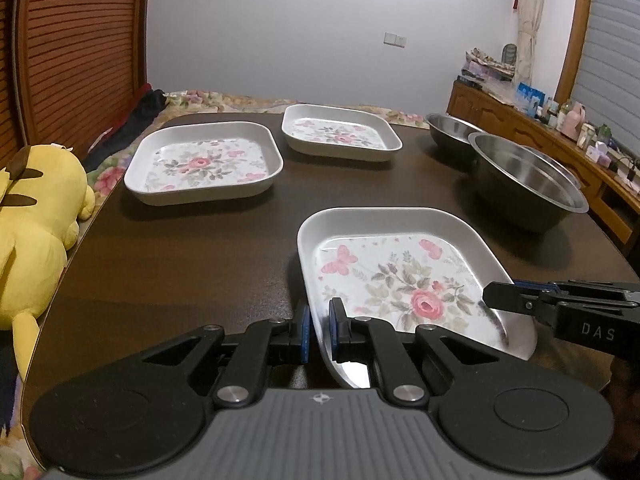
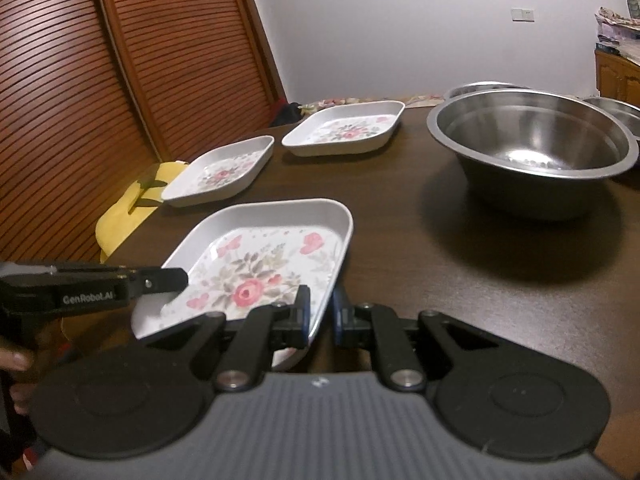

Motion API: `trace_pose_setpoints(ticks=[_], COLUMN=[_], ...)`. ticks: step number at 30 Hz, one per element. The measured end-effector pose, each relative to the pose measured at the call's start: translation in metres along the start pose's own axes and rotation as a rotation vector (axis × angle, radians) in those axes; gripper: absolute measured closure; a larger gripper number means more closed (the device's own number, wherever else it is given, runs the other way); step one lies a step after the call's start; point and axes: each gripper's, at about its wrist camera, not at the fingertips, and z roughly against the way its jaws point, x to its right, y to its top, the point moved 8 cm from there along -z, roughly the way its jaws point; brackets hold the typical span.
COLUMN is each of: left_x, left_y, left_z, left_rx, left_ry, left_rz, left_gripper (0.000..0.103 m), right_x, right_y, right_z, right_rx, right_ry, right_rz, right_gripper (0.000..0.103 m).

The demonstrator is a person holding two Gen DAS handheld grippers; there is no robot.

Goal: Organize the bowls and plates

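Note:
A square white plate with a pink rose print (image 1: 400,276) (image 2: 256,268) is at the near side of the dark table (image 1: 200,264), held from both sides. My left gripper (image 1: 320,320) (image 2: 180,280) is shut on its left rim. My right gripper (image 2: 320,308) (image 1: 492,296) is shut on its right rim. Two matching floral plates (image 1: 204,164) (image 1: 340,132) lie farther back, also seen in the right wrist view (image 2: 220,172) (image 2: 348,128). A large steel bowl (image 1: 528,180) (image 2: 532,140) stands at the right, with a smaller steel bowl (image 1: 448,128) behind it.
A yellow plush toy (image 1: 32,220) (image 2: 128,208) leans at the table's left edge. Louvred wooden doors (image 2: 100,80) stand behind it. A wooden sideboard (image 1: 520,128) crowded with small items runs along the right wall. Another steel bowl (image 2: 616,110) shows at the far right.

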Motion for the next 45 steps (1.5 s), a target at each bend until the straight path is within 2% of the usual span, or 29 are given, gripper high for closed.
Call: trace_pose_setpoints(ticks=[12,20,35,45], left_x=[-0.001,0.000,0.008,0.005], left_y=[0.006,0.026,0.055,0.057], left_z=[0.003,0.020,0.048,0.046], left_rx=[0.016,0.073,0.168,0.180], left_ry=[0.033,0.048,0.033,0.031], left_rz=[0.006,-0.010,-0.033,-0.041], left_gripper=[0.092,0.073,0.062,0.058], right_x=[0.002,0.008,-0.004,-0.014], right_y=[-0.001,0.011,0.057,0.062], right_z=[0.002,0.021,0.063,0.062], right_rx=[0.027,0.077,0.222,0.233], right_ry=[0.005,0.002,-0.008,-0.006], right_rz=[-0.015,-0.027,0.046,0.083], right_gripper=[0.089,0.089,0.089,0.089])
